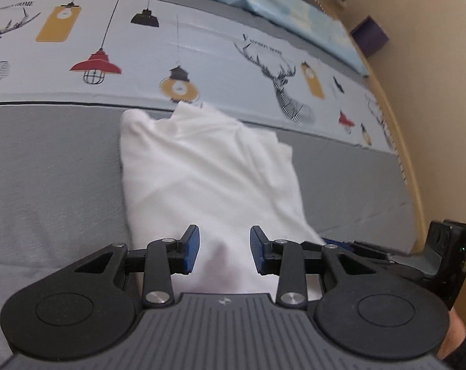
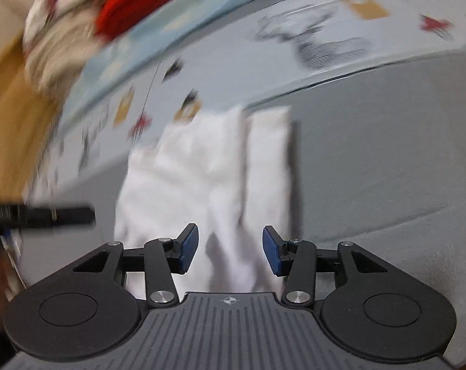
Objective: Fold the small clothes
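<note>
Two views, and the right wrist one is badly smeared: the printed band, a red and cream heap far ahead to the left of the fingers, and the ochre surface under it are all streaks there. The near end of the white garment (image 1: 208, 182) runs under the housing of the left gripper (image 1: 223, 251) and is cut off from sight; its hem cannot be made out. A faint pinkish shadow shows on the cloth between the pads.

In the left wrist view the right gripper (image 1: 445, 256) is only partly in frame, off to the right of the fingers. From the right wrist view, the left tool appears as a dark blurred bar to the left of the pads.

Bare grey bedspread (image 1: 48, 185) spreads to the left of the left fingers and again to their right, up to the yellowish bed edge (image 1: 418, 185). Ahead of the garment runs the pale printed band (image 1: 217, 61) with lamps and deer heads; the garment's far tip just overlaps it.

The garment lies flat and narrow, folded lengthwise, with soft creases and a layered edge on its right side. In the right wrist view it (image 2: 202, 172) shows a long vertical fold line.

Both grippers stand wide apart with nothing between the blue pads; the right gripper (image 2: 230, 249) hovers over the cloth's near end.
</note>
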The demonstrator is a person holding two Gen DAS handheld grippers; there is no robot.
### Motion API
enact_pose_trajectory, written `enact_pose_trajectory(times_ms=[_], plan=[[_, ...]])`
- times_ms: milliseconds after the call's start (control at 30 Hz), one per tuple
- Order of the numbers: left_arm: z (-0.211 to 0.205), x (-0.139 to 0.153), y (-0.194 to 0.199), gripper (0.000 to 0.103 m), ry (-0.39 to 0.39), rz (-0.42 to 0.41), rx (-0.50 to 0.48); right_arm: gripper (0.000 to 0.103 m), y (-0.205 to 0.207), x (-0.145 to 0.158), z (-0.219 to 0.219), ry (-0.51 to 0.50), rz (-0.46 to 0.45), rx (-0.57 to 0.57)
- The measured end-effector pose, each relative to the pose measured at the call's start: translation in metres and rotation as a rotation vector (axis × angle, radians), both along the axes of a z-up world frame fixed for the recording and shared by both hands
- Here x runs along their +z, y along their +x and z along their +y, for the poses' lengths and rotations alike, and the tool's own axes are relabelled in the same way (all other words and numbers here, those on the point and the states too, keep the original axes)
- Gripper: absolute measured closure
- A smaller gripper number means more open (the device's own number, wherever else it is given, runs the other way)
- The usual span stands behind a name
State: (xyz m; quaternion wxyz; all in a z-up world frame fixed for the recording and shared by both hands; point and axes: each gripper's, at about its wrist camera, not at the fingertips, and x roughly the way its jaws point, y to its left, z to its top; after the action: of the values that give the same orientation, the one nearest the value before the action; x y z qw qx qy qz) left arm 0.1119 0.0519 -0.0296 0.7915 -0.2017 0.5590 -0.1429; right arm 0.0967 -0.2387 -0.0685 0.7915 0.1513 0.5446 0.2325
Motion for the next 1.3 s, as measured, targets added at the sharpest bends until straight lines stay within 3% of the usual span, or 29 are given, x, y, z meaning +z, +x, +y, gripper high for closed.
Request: enact_pose_trajectory(times_ms=[33, 67, 233, 300, 400, 500, 567, 700, 767, 833, 1167, 1200, 1233, 1267, 1300], plan=[[0.000, -0.002, -0.002, 0.064, 0.006, 0.004, -0.009, 0.081, -0.004, 0.002, 0.006, -0.041, -0.027, 0.026], [-0.001, -0.003, -0.004, 0.064, 0.013, 0.008, -0.020, 0.091, -0.007, 0.005, 0.008, -0.059, -0.044, 0.040], [-0.019, -0.011, -0.008, 0.064, 0.035, 0.024, -0.103, 0.096, -0.020, 0.024, -0.018, 0.055, -0.078, 0.023], [-0.029, -0.017, -0.009, 0.064, 0.042, 0.025, -0.154, 0.096, -0.024, 0.028, -0.030, 0.051, -0.079, 0.025], [-0.046, -0.035, -0.010, 0.065, 0.090, 0.058, -0.240, 0.096, -0.029, 0.018, -0.037, -0.009, -0.020, 0.060], [-0.063, -0.056, -0.014, 0.065, 0.191, 0.077, -0.330, 0.095, -0.033, -0.009, -0.030, -0.172, 0.082, 0.127], [-0.070, -0.062, -0.017, 0.065, 0.236, 0.071, -0.367, 0.091, -0.032, -0.011, -0.027, -0.203, 0.084, 0.137], [-0.058, -0.052, -0.016, 0.064, 0.187, 0.054, -0.328, 0.082, -0.020, 0.022, -0.047, -0.082, -0.112, -0.074], [-0.044, -0.044, -0.014, 0.064, 0.165, 0.026, -0.284, 0.073, -0.013, 0.026, -0.060, -0.003, -0.156, -0.201], [-0.029, -0.038, -0.012, 0.064, 0.150, 0.012, -0.238, 0.072, -0.004, 0.018, -0.061, 0.034, -0.136, -0.269], [0.022, -0.027, -0.006, 0.064, 0.128, 0.000, -0.157, 0.061, 0.060, -0.015, -0.012, 0.006, -0.064, -0.301], [0.024, -0.026, -0.006, 0.064, 0.126, 0.001, -0.154, 0.063, 0.065, -0.019, -0.008, 0.002, -0.053, -0.315], [0.028, -0.026, -0.005, 0.064, 0.123, -0.001, -0.153, 0.102, 0.069, -0.020, -0.006, 0.015, -0.054, -0.319], [0.026, -0.026, -0.004, 0.064, 0.120, -0.002, -0.152, 0.099, 0.070, -0.017, -0.003, 0.023, -0.084, -0.325], [0.028, -0.025, -0.003, 0.064, 0.115, -0.002, -0.153, 0.101, 0.067, -0.004, -0.002, -0.012, -0.197, -0.372]])
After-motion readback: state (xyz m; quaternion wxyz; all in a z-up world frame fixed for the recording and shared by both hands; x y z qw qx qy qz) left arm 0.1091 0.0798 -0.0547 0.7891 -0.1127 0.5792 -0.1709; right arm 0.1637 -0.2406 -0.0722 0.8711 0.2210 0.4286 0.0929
